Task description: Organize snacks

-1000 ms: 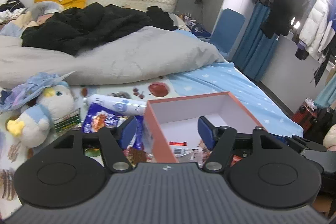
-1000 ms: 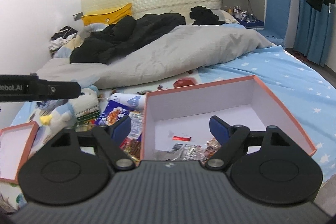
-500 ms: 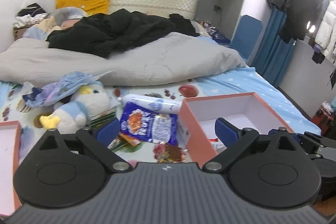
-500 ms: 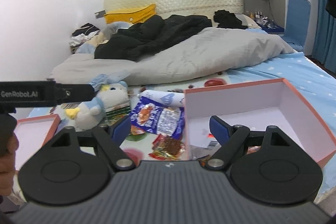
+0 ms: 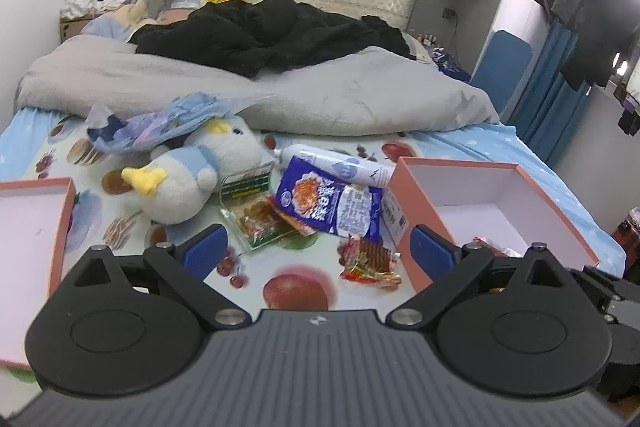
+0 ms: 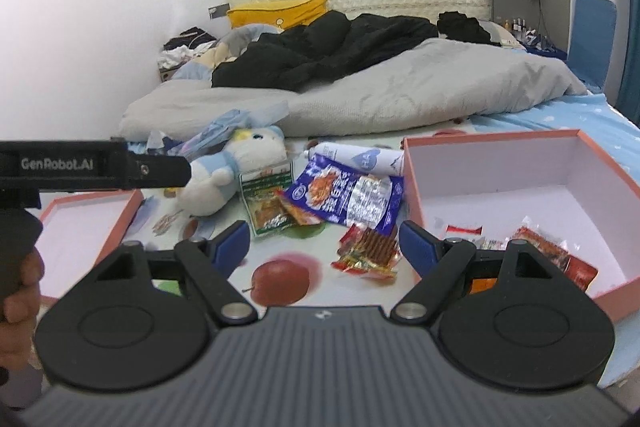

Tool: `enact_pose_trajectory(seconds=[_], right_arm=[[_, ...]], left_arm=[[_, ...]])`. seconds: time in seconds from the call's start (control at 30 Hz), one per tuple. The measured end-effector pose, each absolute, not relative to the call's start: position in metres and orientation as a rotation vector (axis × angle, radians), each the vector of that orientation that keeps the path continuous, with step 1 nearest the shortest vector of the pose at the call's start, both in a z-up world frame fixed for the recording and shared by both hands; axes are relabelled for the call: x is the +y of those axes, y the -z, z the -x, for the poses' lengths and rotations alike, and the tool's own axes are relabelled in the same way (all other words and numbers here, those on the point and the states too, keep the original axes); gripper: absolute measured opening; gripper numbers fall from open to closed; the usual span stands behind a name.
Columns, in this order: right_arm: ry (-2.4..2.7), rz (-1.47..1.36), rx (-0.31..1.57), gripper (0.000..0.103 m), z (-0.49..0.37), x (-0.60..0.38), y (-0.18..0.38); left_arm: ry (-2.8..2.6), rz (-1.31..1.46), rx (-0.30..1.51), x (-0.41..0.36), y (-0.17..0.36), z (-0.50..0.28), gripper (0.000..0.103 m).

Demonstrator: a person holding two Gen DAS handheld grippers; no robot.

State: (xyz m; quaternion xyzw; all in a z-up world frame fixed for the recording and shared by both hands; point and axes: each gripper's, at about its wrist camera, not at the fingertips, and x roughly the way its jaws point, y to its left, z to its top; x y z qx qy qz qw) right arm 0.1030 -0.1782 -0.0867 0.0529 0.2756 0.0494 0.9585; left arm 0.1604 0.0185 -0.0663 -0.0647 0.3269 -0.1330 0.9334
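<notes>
— What's in the containers from where you sit?

— I see the open box point(image 6: 520, 187), salmon outside and white inside, on the bed point(image 6: 592, 115) to my right. Along its near floor lie a few snack packets point(image 6: 548, 251), red and orange ones plus a small white-and-red one. On the left lies a shallow lid point(image 6: 80, 223) of the same colour, with nothing in it that I can make out.

— And the loose snacks?

— They sit between the two, on the fruit-print sheet. A big blue bag point(image 6: 348, 199) leans against the box's left wall, with a white tube point(image 6: 356, 157) just behind it. A green packet point(image 6: 268, 203) lies beside the blue bag, touching a plush penguin point(image 6: 236, 163). A small red-and-yellow packet point(image 6: 366, 251) lies nearest me, just left of the box's front corner.

— Your grippers?

— My left gripper point(image 5: 316, 247) has its fingers spread wide, holding nothing; the small red packet shows on the sheet between them, untouched. My right gripper point(image 6: 322, 241) is also well apart and empty, its right finger point(image 6: 416, 239) in front of the box's near corner. From the right camera I see the left gripper's body at the left edge, and the hand point(image 6: 18, 291) gripping it.
</notes>
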Motion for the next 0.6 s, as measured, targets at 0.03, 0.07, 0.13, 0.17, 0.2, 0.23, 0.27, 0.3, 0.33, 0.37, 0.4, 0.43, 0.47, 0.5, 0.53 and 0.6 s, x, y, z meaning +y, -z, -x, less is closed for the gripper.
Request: enact_pose_trajectory(seconds=[0.03, 0.07, 0.13, 0.17, 0.2, 0.23, 0.27, 0.3, 0.33, 0.37, 0.4, 0.43, 0.47, 0.5, 0.53, 0.6], right_arm=[[-0.102, -0.109, 0.566, 0.083, -0.101, -0.176, 0.089], [-0.103, -0.105, 0.570, 0.083, -0.099, -0.174, 0.091], [-0.104, -0.086, 0.571, 0.083, -0.095, -0.171, 0.095], [-0.108, -0.081, 0.573, 0.083, -0.094, -0.169, 0.097], [-0.113, -0.079, 0.579, 0.083, -0.092, -0.168, 0.098], [-0.114, -0.078, 0.583, 0.083, -0.090, -0.167, 0.100], [-0.113, -0.077, 0.588, 0.083, -0.089, -0.166, 0.101], [-0.111, -0.076, 0.592, 0.083, -0.088, -0.165, 0.103], [-0.109, -0.074, 0.596, 0.083, -0.087, -0.164, 0.104], [-0.107, -0.073, 0.598, 0.083, -0.086, -0.163, 0.106], [-0.105, -0.070, 0.601, 0.083, -0.085, -0.162, 0.107], [-0.102, -0.067, 0.605, 0.083, -0.084, -0.161, 0.108], [-0.100, -0.065, 0.607, 0.083, -0.083, -0.160, 0.109], [-0.098, -0.061, 0.608, 0.083, -0.083, -0.159, 0.109], [-0.094, -0.054, 0.606, 0.083, -0.081, -0.158, 0.110], [-0.092, -0.051, 0.602, 0.083, -0.080, -0.157, 0.110]], left_arm=[[0.265, 0.135, 0.670, 0.020, 0.068, -0.158, 0.099], [0.261, 0.138, 0.672, 0.021, 0.070, -0.156, 0.099], [0.264, 0.145, 0.687, 0.023, 0.075, -0.152, 0.099], [0.272, 0.153, 0.694, 0.023, 0.077, -0.149, 0.099], [0.272, 0.160, 0.697, 0.025, 0.079, -0.146, 0.099], [0.269, 0.167, 0.701, 0.026, 0.082, -0.143, 0.099], [0.269, 0.172, 0.707, 0.026, 0.084, -0.140, 0.099], [0.272, 0.177, 0.715, 0.027, 0.087, -0.139, 0.099], [0.271, 0.180, 0.722, 0.028, 0.090, -0.137, 0.099], [0.266, 0.181, 0.728, 0.028, 0.092, -0.135, 0.099], [0.265, 0.184, 0.734, 0.028, 0.095, -0.134, 0.099], [0.266, 0.188, 0.739, 0.029, 0.096, -0.134, 0.099], [0.265, 0.194, 0.745, 0.030, 0.098, -0.133, 0.099], [0.264, 0.202, 0.748, 0.031, 0.100, -0.133, 0.099], [0.266, 0.209, 0.752, 0.033, 0.102, -0.134, 0.099], [0.270, 0.215, 0.764, 0.035, 0.105, -0.135, 0.099]])
